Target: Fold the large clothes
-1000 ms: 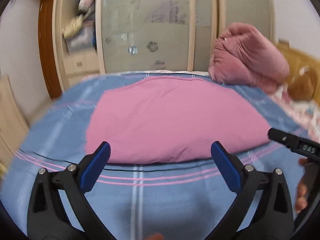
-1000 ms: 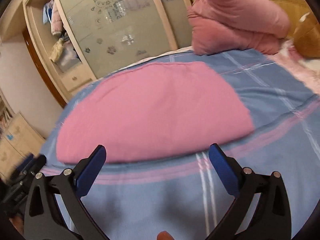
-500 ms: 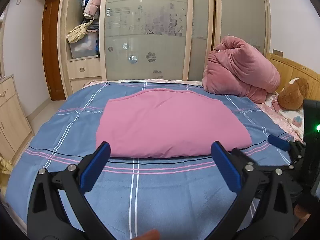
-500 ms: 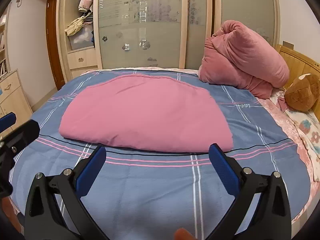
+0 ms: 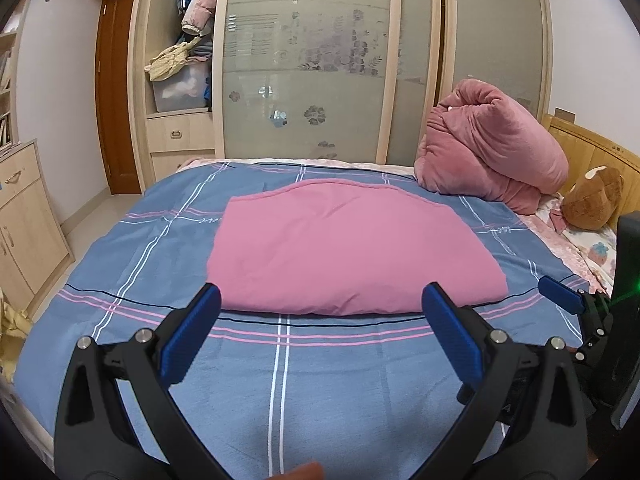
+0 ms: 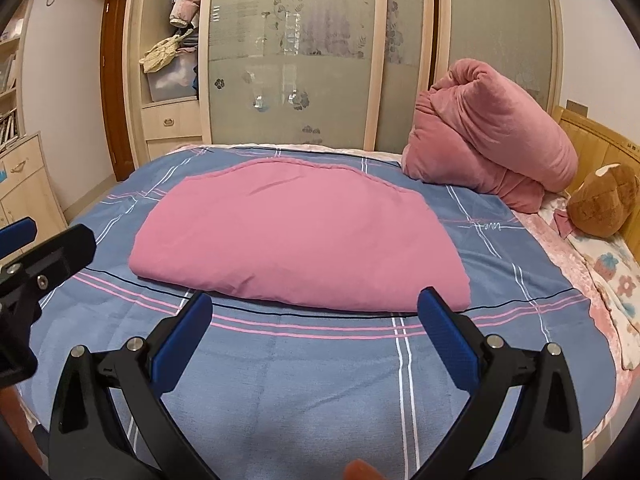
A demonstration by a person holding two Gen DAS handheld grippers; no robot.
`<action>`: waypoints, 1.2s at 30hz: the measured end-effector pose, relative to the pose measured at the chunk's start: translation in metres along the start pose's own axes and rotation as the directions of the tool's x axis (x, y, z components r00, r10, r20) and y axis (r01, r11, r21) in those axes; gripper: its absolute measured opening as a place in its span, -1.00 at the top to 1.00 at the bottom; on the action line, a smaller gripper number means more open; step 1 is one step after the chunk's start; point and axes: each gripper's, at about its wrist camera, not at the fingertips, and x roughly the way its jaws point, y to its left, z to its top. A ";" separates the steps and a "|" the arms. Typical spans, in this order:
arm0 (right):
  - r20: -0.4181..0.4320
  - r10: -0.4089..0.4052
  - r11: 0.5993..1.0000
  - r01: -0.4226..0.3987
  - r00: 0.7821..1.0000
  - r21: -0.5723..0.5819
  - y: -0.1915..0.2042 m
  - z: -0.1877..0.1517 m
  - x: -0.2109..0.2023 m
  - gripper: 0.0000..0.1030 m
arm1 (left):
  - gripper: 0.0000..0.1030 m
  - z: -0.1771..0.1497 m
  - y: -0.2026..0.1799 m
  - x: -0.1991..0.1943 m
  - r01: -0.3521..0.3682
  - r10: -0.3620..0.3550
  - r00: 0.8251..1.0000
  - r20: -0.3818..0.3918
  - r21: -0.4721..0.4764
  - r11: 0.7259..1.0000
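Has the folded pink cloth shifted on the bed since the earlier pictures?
No. The pink cloth lies at the same stripes of the blue bedspread; only the cameras moved.

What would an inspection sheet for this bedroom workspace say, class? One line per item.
Surface: bed, blue checked sheet, smooth.
Job's things: pink cloth, folded flat mid-bed, untouched.
Clutter: rolled quilt, plush toy at the headboard.
Grippers: left claw and right claw open, empty, above the near edge.
Cables: nothing seen.
Surroundings: wardrobe with glass doors, clothes on open shelves; cabinet left.
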 end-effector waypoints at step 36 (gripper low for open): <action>-0.014 0.030 0.999 -0.030 0.999 0.015 0.011 -0.005 -0.007 -0.97 | -0.96 -0.002 -0.003 0.003 -0.002 0.003 1.000 -0.014 0.031 1.000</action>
